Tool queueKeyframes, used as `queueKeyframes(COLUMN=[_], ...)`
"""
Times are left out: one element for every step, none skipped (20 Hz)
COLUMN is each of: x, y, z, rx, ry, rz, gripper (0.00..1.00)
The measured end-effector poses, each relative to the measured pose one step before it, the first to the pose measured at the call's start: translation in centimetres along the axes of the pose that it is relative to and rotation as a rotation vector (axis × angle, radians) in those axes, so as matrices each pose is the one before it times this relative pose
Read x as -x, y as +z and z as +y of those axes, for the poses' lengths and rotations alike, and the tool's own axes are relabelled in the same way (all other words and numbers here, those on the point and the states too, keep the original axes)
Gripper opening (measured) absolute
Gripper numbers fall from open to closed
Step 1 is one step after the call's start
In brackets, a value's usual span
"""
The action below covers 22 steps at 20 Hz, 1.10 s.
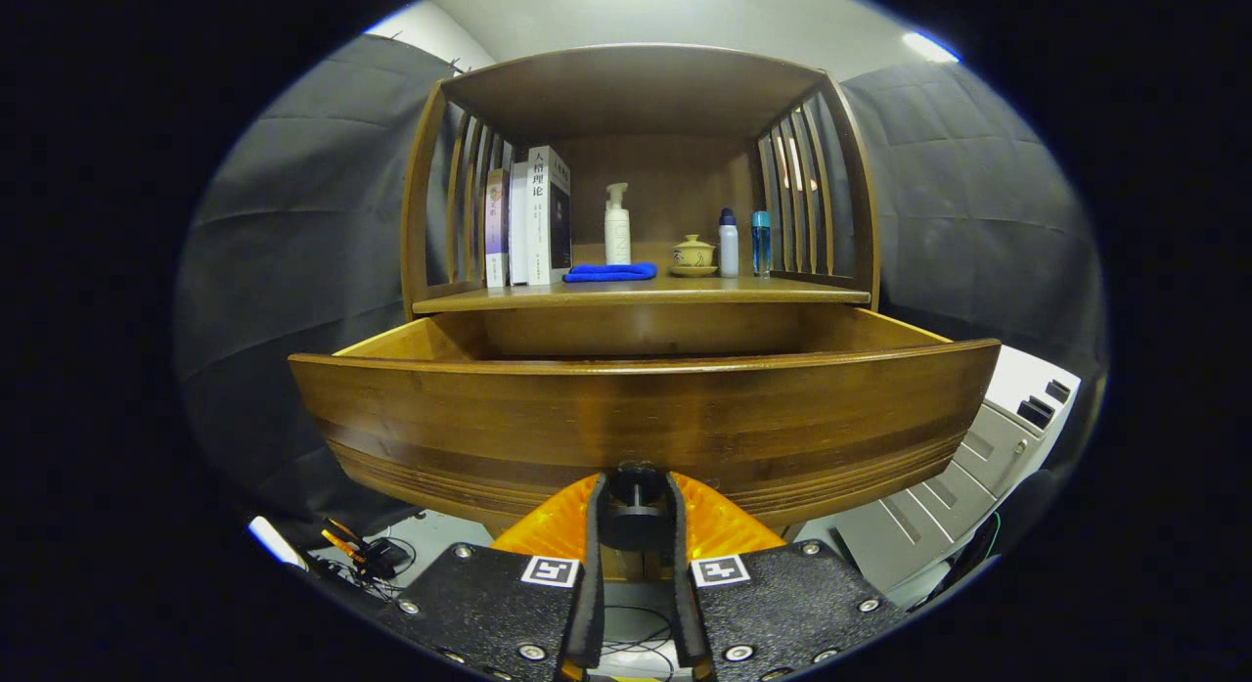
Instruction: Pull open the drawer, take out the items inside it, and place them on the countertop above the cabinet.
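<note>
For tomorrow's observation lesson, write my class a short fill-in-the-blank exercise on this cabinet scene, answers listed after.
1. The gripper is shut on the drawer's dark ____.
2. The drawer stands pulled ____.
3. On the countertop, a folded ____ cloth lies in front of the white pump bottle.
4. The books stand ____ beside the left slats.

Answers: knob; open; blue; upright

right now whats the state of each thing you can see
drawer: pulled open, contents hidden behind its front
drawer knob: clamped between the fingers
gripper: shut on the drawer knob
blue cloth: folded flat on the countertop
books: upright
pump bottle: upright
lidded cup: lid on, on its saucer
two small bottles: upright, capped
</note>
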State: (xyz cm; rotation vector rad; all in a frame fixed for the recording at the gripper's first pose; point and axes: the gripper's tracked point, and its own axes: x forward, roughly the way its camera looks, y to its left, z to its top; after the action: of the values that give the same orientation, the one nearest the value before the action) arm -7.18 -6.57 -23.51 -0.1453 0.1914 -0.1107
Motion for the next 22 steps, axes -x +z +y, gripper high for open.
queueKeyframes(x=[-0.039, -0.035, -0.024, 0.015, 0.102, 0.389, 0.178, 0.430, 0.260, 0.320, 0.259, 0.210, 0.328, 0.219, 0.258, 0.112, -0.021, -0.102, -0.175, -0.335, -0.309, -0.442], y=[0.058, -0.013, -0.019, -0.065, 0.096, 0.123, 0.472, 0.372, 0.401, 0.447, 0.637, 0.687, 0.874, 0.843, 0.932, 0.789, 0.797, 0.701, 0.811, 0.792, 0.822, 0.850], z=[0.047, 0.007, -0.038, -0.032, 0.024, 0.338, 0.372, 0.477, 0.169, 0.009, -0.060, -0.039, 0.119, 0.096, -0.048, -0.130, -0.093, -0.054, -0.105, -0.043, -0.053, -0.094], rx=[0.00159, -0.00239, -0.00916, -0.01294, -0.00344, 0.00613, 0.00375, -0.00021, 0.00104, 0.00660, 0.00659, 0.00319, -0.00148, 0.00053, 0.00699, 0.01238, 0.01495, 0.01670, 0.01598, 0.01147, 0.00280, -0.00228], ry=[0.00329, 0.00198, -0.00492, -0.01197, -0.00850, 0.00346, 0.01671, 0.02015, 0.01004, 0.00705, 0.00002, -0.00121, 0.00259, -0.00064, -0.00274, -0.00607, -0.00364, -0.00229, -0.00261, 0.00037, -0.00070, -0.00172], rz=[-0.00470, -0.00638, -0.00306, -0.00311, 0.00097, -0.00425, -0.01114, -0.00846, -0.00375, -0.00563, -0.00655, -0.01057, -0.01353, -0.01613, -0.01444, -0.01109, -0.00358, -0.00041, -0.00063, -0.00521, -0.00364, -0.01043], gripper=[0.28, 0.31, 0.33, 0.35, 0.39, 0.42, 0.47, 0.56, 0.66, 0.75, 0.85, 0.94, 0.94, 0.94, 0.94, 0.94, 0.94, 0.94, 0.94, 0.94, 0.94, 0.94])
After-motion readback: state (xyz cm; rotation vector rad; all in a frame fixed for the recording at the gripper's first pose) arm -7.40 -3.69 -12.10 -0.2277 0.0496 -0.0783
